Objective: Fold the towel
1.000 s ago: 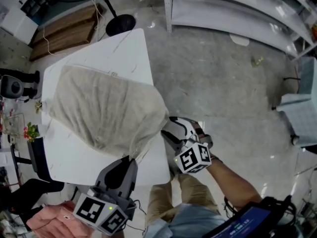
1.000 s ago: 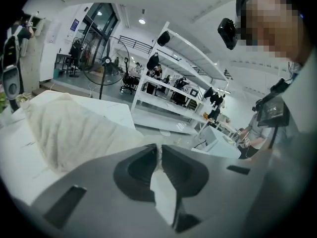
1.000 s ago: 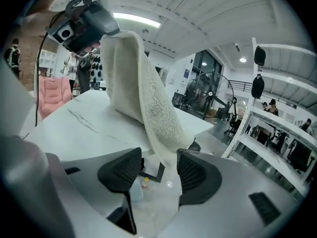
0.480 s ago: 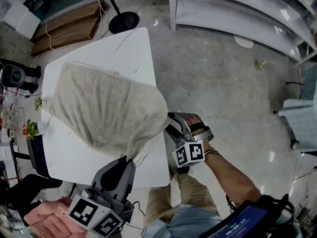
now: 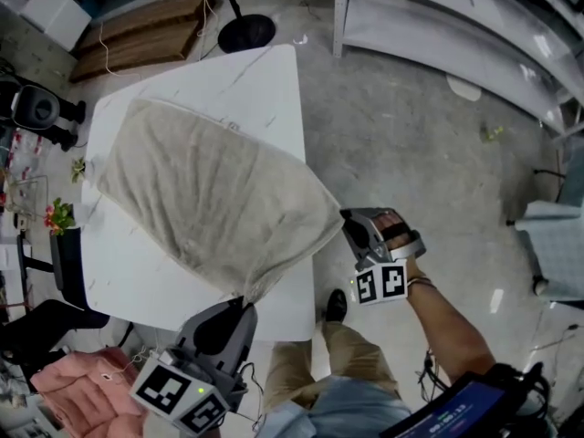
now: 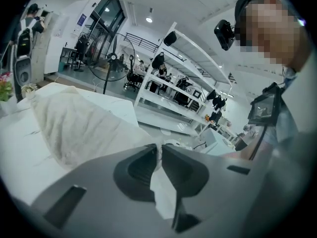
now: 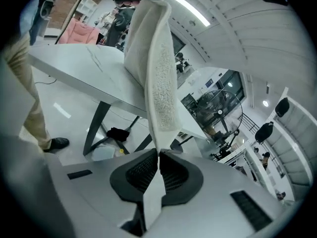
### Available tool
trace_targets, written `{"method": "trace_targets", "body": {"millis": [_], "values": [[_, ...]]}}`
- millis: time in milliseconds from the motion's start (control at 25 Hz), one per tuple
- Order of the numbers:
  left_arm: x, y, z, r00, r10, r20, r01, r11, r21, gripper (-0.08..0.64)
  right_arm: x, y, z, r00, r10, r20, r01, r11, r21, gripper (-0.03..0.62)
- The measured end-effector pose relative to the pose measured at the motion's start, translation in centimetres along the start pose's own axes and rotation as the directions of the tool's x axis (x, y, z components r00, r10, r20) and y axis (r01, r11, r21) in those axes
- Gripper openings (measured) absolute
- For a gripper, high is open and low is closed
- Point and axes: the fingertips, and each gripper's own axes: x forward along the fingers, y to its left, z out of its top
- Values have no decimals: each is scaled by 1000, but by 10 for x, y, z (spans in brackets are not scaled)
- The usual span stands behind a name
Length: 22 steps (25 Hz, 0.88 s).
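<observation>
The towel (image 5: 210, 199) lay spread across the white table (image 5: 246, 80), one corner drawn off the near edge and another reaching past the right edge. The left gripper (image 5: 242, 301) was clamped on the near corner, as it had been a second earlier. Its own view showed a thin fold of cloth pinched between jaws that were almost together.

The change was on the right. A second earlier the right gripper (image 5: 349, 222) had stood wide open just beside the right corner. It had since rolled and moved in on that corner. Its jaws were now closing with the towel's edge between them, and its own view showed the pads already pressing the cloth, which ran from them towards the table.

That probably ended the grasping step. Both ends of the towel's near-right edge were now held, while the rest lay flat and unfolded. The next move looked like lifting that edge and carrying it across to the far-left edge. The two corners would need to stay level and taut so the cloth did not bunch or slide off the table.
</observation>
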Motion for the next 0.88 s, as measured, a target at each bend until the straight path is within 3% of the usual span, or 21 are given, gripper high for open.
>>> {"method": "trace_targets", "body": {"millis": [160,360,680,880], "values": [[-11,-1,-22,999,7,-38,-7,1000,0,38,-26,-29,-4,1000,-13,8,14,999,-30,28],[-26,3,-51,996,43,-72,-44,999,-19,40,-56,-55,14,998,26,60,-21,996,-89,28],[-55,-4,-78,996,70,-47,-73,994,-85,40,-97,-44,37,984,150,95,-130,973,-190,28],[-74,-10,-87,996,90,-12,-91,990,-107,41,-115,-45,53,973,198,120,-171,965,-200,28]]}}
